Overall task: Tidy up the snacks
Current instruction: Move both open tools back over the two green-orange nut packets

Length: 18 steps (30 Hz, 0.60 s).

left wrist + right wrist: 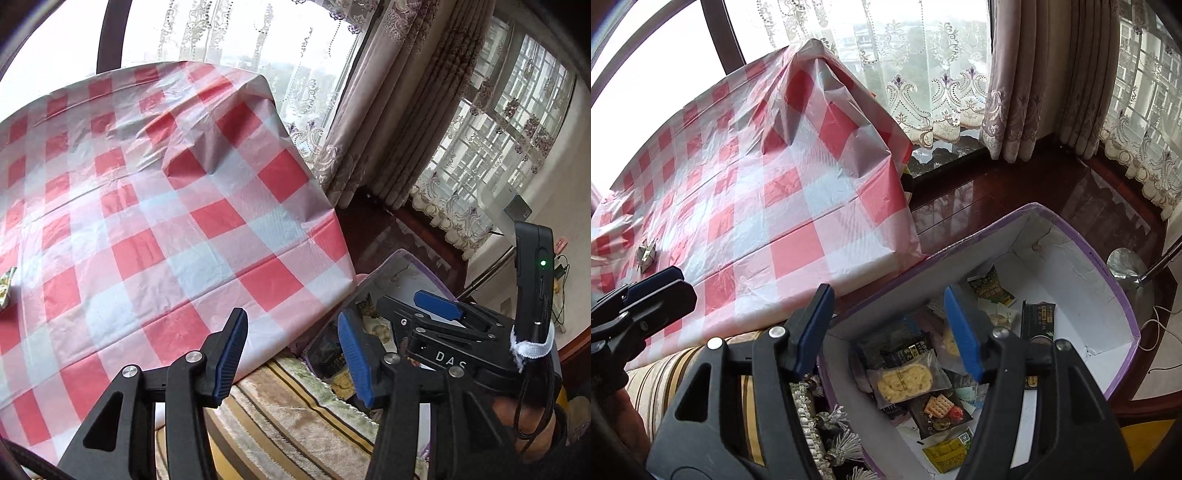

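A purple-rimmed white box [1108, 284] stands on the floor beside the table and holds several snack packets, among them a clear pack of yellow crackers [905, 380] and a dark green packet [991, 288]. My right gripper [886, 328] hangs open and empty just above the box. My left gripper [291, 354] is open and empty over the table's near edge; the box [402, 266] lies to its right. One small snack packet [646, 254] lies on the red-and-white checked tablecloth [757, 192]; it shows at the left edge of the left wrist view [5, 288].
A striped, tasselled cushion [713, 369] sits below the table edge. Dark wooden floor [1015, 199] and lace curtains [923, 92] lie behind the box. A metal lamp base [1126, 269] and cables stand to the box's right.
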Tool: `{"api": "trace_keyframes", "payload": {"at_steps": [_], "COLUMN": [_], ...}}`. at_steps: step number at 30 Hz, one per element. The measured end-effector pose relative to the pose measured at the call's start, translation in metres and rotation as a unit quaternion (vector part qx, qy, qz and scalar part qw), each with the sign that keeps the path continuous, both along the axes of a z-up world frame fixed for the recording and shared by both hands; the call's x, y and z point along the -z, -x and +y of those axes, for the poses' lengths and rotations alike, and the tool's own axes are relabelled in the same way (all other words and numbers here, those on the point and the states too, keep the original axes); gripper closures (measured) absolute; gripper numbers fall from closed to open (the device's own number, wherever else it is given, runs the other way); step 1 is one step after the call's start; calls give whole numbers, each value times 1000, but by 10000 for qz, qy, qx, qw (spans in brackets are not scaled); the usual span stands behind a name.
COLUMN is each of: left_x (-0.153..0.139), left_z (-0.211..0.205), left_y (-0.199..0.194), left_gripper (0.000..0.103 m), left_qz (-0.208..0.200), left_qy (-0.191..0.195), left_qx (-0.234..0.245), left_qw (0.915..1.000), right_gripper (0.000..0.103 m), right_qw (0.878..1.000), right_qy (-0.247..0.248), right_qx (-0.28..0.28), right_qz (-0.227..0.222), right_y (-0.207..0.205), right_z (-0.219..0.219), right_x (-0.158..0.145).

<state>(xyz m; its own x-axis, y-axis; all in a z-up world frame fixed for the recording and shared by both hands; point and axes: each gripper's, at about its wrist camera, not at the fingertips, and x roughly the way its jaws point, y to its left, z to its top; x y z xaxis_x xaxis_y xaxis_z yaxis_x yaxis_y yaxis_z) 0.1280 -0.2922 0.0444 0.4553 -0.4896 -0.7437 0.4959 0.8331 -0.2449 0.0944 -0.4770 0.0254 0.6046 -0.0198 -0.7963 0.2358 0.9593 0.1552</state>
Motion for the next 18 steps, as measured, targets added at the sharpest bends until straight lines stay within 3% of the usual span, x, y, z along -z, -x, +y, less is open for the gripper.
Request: {"api": "trace_keyframes", "payload": {"at_steps": [2, 8, 12, 18], "left_x": [-4, -9, -2, 11], "left_z": [16, 75, 122, 200], "left_y": [-5, -18, -33, -50], "left_gripper": [51, 51, 51, 51], "left_qz": [-198, -484, -381, -289], "left_qy": [-224, -216, -189, -146], "left_qx": [-255, -853, -1283, -2066], "left_qw": [9992, 9949, 9908, 9779], "right_gripper": [38, 38, 38, 38], "right_qw": [9999, 9967, 9921, 9820], "right_qy": [46, 149, 63, 325], "right_qx": [-129, -766, -1241, -1859], "right_qz": [-98, -200, -167, -123], "right_y": [-7, -28, -39, -53], "right_z": [16, 75, 118, 170], "right_x": [-7, -13, -10, -5]}}
